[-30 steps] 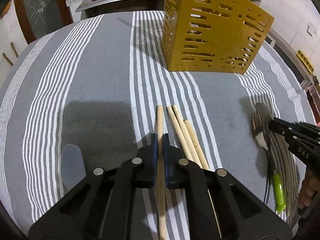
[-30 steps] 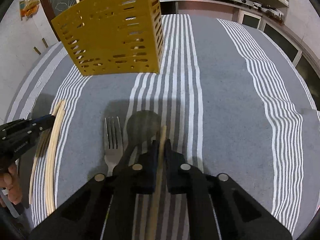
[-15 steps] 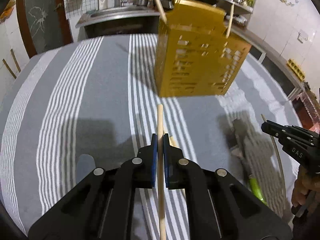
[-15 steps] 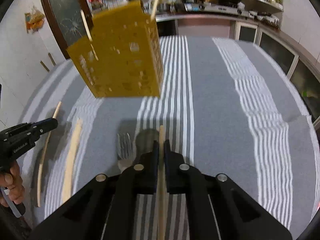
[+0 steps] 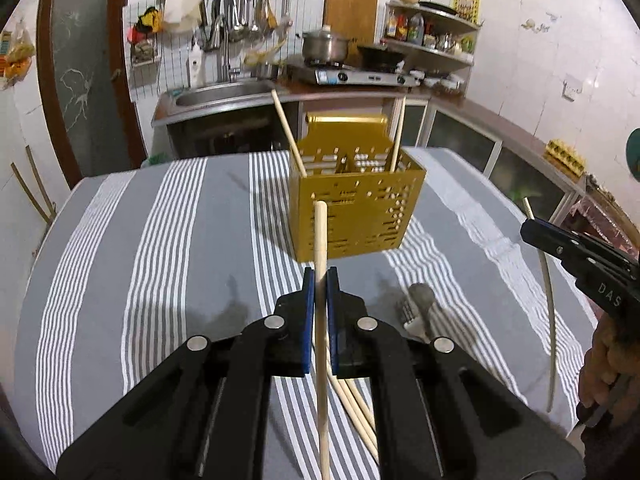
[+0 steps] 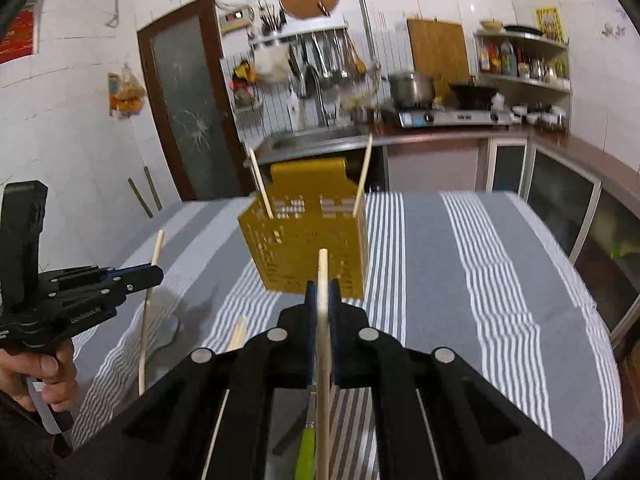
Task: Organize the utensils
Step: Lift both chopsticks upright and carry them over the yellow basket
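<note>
We have lifted both tools up from the surface (image 5: 192, 216) since before. The left tool (image 5: 320, 280) clamps one chopstick (image 5: 321, 240), the right tool (image 6: 322, 292) another chopstick (image 6: 322, 276). The yellow holder (image 5: 356, 208) stands ahead of us.

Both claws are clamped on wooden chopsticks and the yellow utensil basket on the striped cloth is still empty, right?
Not quite. The yellow utensil basket already holds two chopsticks leaning out of it, as the left wrist view shows. The left claw and right claw are each clamped on one.
</note>
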Tool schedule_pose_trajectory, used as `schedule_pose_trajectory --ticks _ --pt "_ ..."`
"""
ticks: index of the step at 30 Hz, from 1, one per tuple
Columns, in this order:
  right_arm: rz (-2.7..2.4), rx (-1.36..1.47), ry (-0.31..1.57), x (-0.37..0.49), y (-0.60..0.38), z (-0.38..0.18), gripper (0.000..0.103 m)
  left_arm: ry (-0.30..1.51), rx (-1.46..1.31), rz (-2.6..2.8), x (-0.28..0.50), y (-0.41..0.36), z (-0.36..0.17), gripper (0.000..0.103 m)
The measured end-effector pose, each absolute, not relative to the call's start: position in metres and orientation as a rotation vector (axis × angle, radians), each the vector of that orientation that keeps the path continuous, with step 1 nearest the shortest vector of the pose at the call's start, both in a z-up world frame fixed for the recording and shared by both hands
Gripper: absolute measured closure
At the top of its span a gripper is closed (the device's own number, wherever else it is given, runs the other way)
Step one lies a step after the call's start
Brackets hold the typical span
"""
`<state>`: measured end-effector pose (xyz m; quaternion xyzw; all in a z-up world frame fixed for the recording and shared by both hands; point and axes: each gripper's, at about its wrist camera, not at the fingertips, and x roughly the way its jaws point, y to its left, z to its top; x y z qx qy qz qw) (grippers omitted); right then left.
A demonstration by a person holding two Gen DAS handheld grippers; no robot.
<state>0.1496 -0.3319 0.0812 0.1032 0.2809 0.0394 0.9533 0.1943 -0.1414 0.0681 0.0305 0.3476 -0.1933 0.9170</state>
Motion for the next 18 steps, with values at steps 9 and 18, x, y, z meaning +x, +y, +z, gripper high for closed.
schedule_pose_trajectory --ticks 9,18 --pt "0.076 0.194 0.517 0.133 -0.331 0.101 0.097 0.662 0.048 -0.421 0.178 -0.142 0.086 0.099" --pt "0.078 0.172 0.491 0.123 -0.325 0.114 0.097 0.608 0.037 -0.433 0.174 -0.138 0.098 0.099"
